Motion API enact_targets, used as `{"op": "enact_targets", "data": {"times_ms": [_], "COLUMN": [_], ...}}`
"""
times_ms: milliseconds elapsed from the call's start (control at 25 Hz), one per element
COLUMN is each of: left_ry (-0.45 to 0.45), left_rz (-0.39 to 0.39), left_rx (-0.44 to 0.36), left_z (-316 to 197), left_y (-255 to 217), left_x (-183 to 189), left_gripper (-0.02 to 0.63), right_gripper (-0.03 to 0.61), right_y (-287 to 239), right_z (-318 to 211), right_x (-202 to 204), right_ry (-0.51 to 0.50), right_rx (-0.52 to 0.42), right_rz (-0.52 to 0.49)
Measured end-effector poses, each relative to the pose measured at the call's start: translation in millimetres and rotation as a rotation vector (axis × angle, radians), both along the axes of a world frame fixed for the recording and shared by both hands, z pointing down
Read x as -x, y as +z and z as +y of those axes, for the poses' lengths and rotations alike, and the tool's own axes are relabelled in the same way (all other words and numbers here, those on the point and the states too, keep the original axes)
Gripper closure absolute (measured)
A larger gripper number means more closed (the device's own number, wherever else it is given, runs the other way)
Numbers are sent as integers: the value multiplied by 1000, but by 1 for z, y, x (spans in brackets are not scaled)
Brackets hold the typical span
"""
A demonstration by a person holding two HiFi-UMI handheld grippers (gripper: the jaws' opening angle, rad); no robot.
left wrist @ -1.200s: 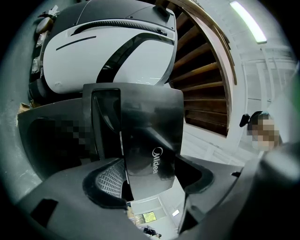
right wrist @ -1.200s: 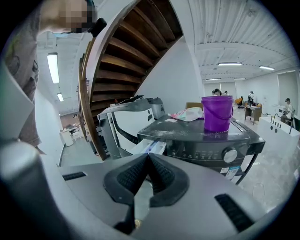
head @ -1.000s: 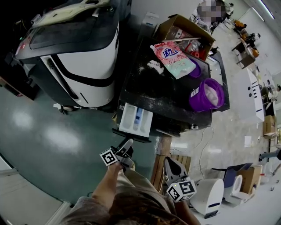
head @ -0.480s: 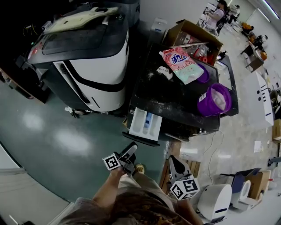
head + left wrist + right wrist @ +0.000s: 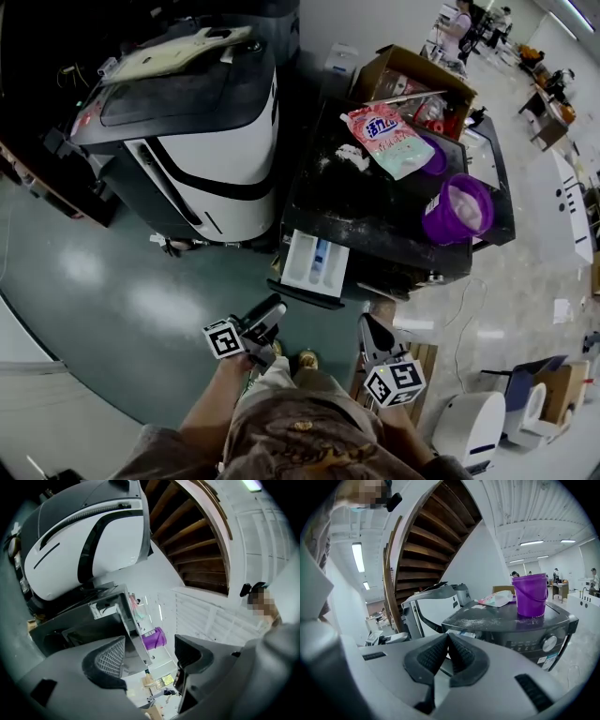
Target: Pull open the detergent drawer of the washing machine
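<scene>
The dark washing machine (image 5: 375,220) has its white detergent drawer (image 5: 314,263) standing pulled out at the front left, with a blue compartment showing inside. My left gripper (image 5: 269,313) hangs just below and left of the drawer front, apart from it. Its jaws are open and empty, as the left gripper view (image 5: 150,644) also shows. My right gripper (image 5: 372,330) sits below the machine's front, right of the drawer, with its jaws shut on nothing (image 5: 448,637). The right gripper view looks at the machine's control panel (image 5: 534,641).
On the machine's top stand a purple bucket (image 5: 457,208), a pink detergent bag (image 5: 389,137) and spilled white powder (image 5: 352,157). An open cardboard box (image 5: 412,77) lies behind. A large white-and-black machine (image 5: 202,131) stands to the left, with a wooden pallet (image 5: 427,354) at the lower right.
My left gripper has lifted and drifted a little left, away from the drawer front, still open. The drawer stays pulled out. The right gripper has shifted only slightly.
</scene>
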State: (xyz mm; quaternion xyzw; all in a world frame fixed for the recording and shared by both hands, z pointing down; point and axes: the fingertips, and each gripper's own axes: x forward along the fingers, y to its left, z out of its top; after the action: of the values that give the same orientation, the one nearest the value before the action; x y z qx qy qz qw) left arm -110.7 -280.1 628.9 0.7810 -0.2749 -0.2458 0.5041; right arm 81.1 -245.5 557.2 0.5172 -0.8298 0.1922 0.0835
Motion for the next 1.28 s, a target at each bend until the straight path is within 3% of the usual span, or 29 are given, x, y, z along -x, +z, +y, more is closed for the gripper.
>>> {"op": "enact_targets", "data": {"times_ms": [320, 680, 880, 960, 1280], "left_ry": [72, 6, -72, -96, -125], "left_rz": [-261, -435, -638, -703, -828], "left_rx": [-124, -269, -380, -403, -428], "left_z": [5, 10, 11, 9, 12], "left_y": [-60, -121, -132, -130, -120], "left_x": [3, 28, 37, 36, 36], "left_gripper": [270, 270, 283, 320, 504], "right_gripper": [575, 575, 575, 574, 575], "right_y": [-11, -31, -38, -38, -31], "right_z": [-8, -9, -8, -7, -1], "right_x": [6, 5, -1, -4, -15], "right_ry": [-1, 14, 25, 34, 66], "right_rx": [-39, -80, -97, -99, -95], "right_rz": [-27, -32, -11, 0, 34]}}
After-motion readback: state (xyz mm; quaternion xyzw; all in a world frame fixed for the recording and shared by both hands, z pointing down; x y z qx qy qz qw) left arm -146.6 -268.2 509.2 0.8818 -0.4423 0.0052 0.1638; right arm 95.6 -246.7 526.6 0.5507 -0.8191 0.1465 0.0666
